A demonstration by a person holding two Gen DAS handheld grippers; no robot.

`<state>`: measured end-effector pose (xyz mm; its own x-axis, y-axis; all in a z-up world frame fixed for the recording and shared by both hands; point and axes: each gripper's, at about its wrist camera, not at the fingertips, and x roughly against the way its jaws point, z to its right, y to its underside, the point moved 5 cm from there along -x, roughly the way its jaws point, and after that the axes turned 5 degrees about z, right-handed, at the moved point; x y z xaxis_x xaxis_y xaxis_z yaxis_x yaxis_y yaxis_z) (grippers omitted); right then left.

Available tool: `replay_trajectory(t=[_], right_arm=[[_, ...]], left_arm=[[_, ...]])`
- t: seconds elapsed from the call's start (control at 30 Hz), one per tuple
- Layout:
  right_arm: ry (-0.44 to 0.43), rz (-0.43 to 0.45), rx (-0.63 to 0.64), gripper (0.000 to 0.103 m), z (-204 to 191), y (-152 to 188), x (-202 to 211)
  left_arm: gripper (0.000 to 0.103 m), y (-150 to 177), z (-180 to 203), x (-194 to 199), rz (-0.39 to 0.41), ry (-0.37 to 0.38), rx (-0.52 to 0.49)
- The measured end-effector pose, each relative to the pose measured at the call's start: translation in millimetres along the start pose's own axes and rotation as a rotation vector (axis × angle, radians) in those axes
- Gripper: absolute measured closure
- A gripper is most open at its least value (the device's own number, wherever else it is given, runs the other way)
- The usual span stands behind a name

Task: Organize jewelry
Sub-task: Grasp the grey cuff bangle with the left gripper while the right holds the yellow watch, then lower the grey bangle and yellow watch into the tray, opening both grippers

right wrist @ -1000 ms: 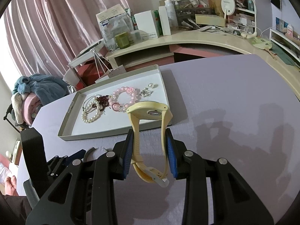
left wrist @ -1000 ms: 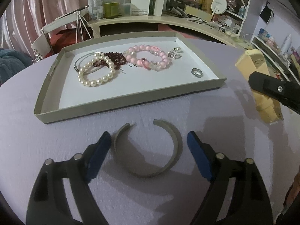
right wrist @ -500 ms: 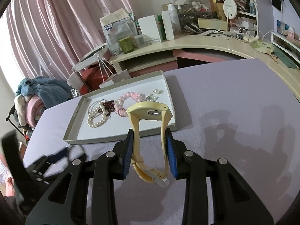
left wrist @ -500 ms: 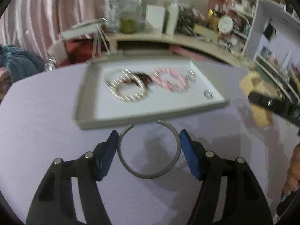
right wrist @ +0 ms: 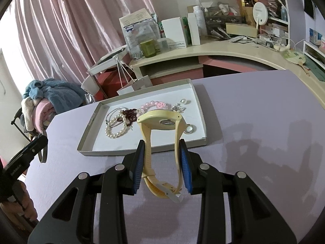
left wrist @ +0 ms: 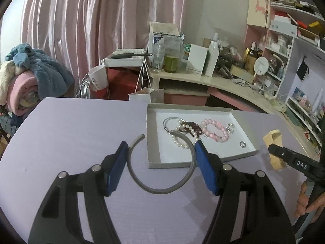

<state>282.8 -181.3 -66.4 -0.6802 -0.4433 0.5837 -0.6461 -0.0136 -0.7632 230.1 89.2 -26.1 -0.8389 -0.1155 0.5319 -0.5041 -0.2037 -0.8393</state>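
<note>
Left gripper (left wrist: 160,162) clamps grey open metal cuff (left wrist: 162,162); right gripper (right wrist: 161,162) pinches cream plastic watch (right wrist: 160,142). Clear shallow grey cardboard tray (left wrist: 151,142) rim, lower gently.

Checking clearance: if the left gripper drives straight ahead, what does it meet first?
Likely the near wall of the jewelry tray; the left gripper, shut on the grey cuff bangle, points at it. Height above the table is unclear, so it might pass over.

right gripper (right wrist: 162,163) clamping yellow watch (right wrist: 160,140), tray (right wrist: 200,109) behind
</note>
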Motion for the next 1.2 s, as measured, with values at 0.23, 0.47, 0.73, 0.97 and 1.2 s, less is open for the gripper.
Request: replay_trajectory(t=[0.23, 0.47, 0.73, 0.97, 1.2], right_arm=[[0.007, 0.001, -0.005, 0.069, 1.8, -1.2, 0.2], [0.007, 0.001, -0.004, 0.069, 2.2, -1.2, 0.1], [0.008, 0.001, -0.004, 0.069, 2.1, -1.2, -0.1], [0.007, 0.0, -0.004, 0.069, 1.8, -1.2, -0.4], [0.017, 0.019, 0.036, 0.069, 0.6, -15.1, -6.1]], left_arm=[[0.037, 0.3, 2.9, -0.8, -0.001, 0.014, -0.003], [0.037, 3.2, 4.3, -1.6, -0.01, 0.022, -0.002], [0.037, 6.4, 7.9, -2.4, -0.016, 0.028, -0.004], [0.037, 8.0, 11.5, -2.4, -0.018, 0.03, -0.004], [0.037, 8.2, 14.2, -2.9, -0.016, 0.032, -0.006]])
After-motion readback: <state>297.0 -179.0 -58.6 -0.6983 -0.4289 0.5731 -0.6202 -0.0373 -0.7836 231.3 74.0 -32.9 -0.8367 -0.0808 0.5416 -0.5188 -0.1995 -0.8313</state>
